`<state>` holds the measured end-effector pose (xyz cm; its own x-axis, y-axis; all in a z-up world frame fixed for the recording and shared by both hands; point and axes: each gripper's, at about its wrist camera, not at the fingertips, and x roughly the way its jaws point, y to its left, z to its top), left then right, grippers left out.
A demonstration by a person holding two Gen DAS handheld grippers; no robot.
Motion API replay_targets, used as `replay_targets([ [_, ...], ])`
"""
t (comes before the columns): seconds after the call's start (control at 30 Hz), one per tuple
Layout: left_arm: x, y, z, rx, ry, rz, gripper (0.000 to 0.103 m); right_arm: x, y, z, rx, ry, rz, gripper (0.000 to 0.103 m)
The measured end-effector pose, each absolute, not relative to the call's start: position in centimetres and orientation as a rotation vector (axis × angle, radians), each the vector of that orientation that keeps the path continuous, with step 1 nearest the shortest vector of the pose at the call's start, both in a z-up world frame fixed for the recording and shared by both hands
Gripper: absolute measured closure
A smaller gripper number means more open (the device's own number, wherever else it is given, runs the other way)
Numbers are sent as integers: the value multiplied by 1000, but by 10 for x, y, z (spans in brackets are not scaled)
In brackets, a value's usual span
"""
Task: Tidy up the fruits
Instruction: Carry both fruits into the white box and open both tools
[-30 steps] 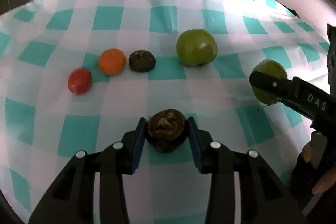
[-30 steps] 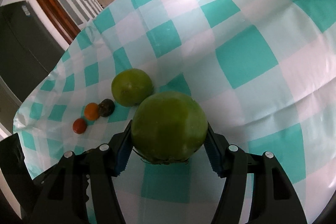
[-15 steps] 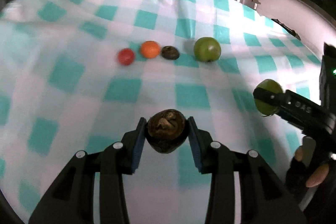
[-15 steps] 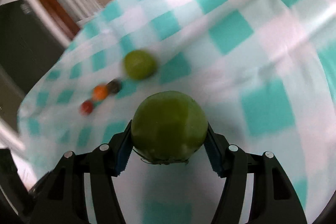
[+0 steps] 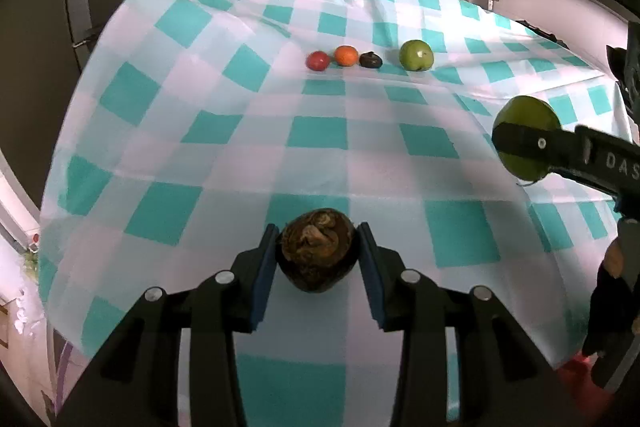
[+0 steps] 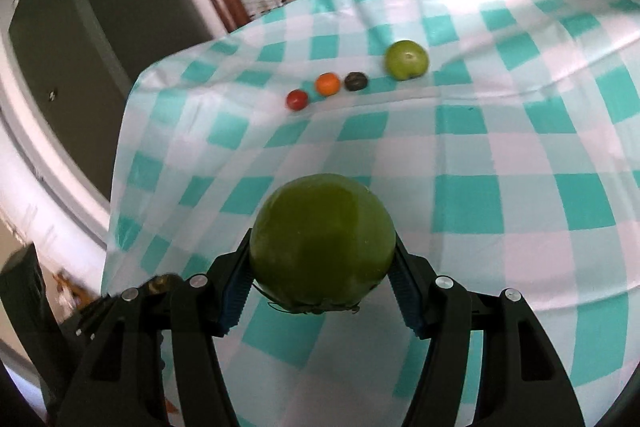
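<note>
left tongs clamping brown fruit, 4 fruits beyond

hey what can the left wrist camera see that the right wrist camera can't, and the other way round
Only the left wrist view shows the left gripper shut on a dark brown fruit, and the right gripper from the side.

Only the right wrist view shows the held green fruit close up between the blue pads, plus a dark cabinet beside the table.

Both show the checkered tablecloth and the row on it: red fruit, orange fruit, small dark fruit, green fruit.
</note>
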<state>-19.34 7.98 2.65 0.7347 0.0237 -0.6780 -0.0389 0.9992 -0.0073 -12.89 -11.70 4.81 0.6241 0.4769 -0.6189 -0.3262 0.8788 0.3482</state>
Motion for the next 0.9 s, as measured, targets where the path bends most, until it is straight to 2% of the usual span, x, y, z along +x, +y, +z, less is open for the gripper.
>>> replay_targets([
  [0.27, -233, 114, 20, -52, 731, 89, 63, -171, -68, 49, 54, 766, 590, 42],
  [0.67, -331, 207, 1, -131, 687, 329, 63, -271, 43, 41, -261, 689, 1025, 42],
  [0.9, -366, 263, -41, -191, 810, 453, 63, -324, 106, 5, -543, 728, 1179, 42],
])
